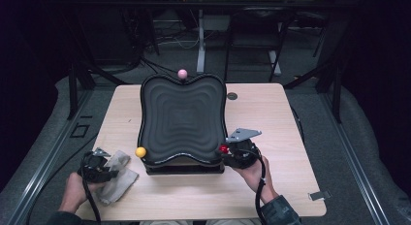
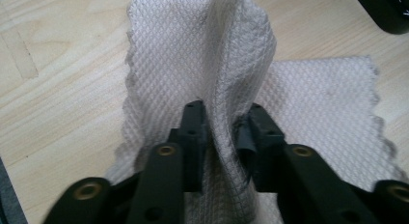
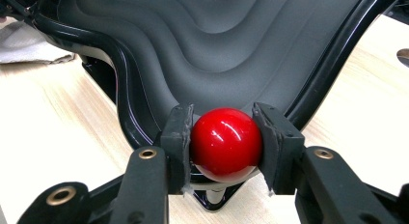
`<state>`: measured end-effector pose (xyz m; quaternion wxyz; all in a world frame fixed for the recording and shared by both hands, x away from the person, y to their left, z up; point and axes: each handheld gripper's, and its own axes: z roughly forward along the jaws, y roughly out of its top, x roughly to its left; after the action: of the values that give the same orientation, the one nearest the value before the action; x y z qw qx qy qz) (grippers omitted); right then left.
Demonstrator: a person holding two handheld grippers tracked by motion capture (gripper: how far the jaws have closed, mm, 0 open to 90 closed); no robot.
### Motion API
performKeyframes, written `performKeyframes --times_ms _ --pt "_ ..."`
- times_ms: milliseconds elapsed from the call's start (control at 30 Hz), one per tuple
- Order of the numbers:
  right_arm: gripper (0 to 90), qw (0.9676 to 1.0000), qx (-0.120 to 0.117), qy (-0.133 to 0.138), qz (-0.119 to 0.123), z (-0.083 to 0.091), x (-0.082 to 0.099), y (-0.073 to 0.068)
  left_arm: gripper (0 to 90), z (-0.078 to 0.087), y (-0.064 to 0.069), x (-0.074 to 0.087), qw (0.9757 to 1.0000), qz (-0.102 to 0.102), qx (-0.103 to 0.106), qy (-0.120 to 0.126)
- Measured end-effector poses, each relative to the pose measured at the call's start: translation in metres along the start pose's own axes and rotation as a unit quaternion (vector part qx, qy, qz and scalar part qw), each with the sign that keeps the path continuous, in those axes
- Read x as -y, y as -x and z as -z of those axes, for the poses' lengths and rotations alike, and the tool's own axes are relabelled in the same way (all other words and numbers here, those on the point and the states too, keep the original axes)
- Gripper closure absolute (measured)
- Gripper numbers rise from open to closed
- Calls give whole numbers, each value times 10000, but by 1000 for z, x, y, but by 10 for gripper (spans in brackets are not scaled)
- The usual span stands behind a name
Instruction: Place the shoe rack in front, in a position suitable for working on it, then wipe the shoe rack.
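Left of the black wavy tray [image 1: 183,119], near the table's front edge: grey cloth [image 2: 202,64] pinched in a raised fold by the left gripper [image 2: 223,120]. At the tray's near right corner: red ball [image 3: 226,143] clamped by the right gripper [image 3: 223,132] (knob-like). Yellow ball [image 1: 140,152] at the near left corner; pink ball [image 1: 182,73] at the far rim.

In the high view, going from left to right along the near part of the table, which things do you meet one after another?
left gripper → grey cloth → yellow ball → black wavy tray → red ball → right gripper
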<state>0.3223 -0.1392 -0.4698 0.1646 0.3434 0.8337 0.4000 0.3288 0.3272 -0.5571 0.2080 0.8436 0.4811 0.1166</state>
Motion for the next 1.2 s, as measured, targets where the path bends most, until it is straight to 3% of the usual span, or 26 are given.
performKeyframes --times_ms 200,367,500,900,1200 --pt "597 10000 1 15 -12 0 0 0 790 0 1 -1 10000 -18 -47 -23" --pt "597 10000 26 -29 -5 1 0 -1 811 1 4 -2 9998 -154 -134 -65" --pt "598 10000 15 12 -6 0 0 0 815 3 5 -2 9998 -124 -165 -31" --pt "598 10000 38 -7 -5 0 0 -1 818 30 5 -7 9985 160 -75 518" --pt "598 10000 33 19 9 0 0 -1 821 63 10 -27 9956 185 -274 876"
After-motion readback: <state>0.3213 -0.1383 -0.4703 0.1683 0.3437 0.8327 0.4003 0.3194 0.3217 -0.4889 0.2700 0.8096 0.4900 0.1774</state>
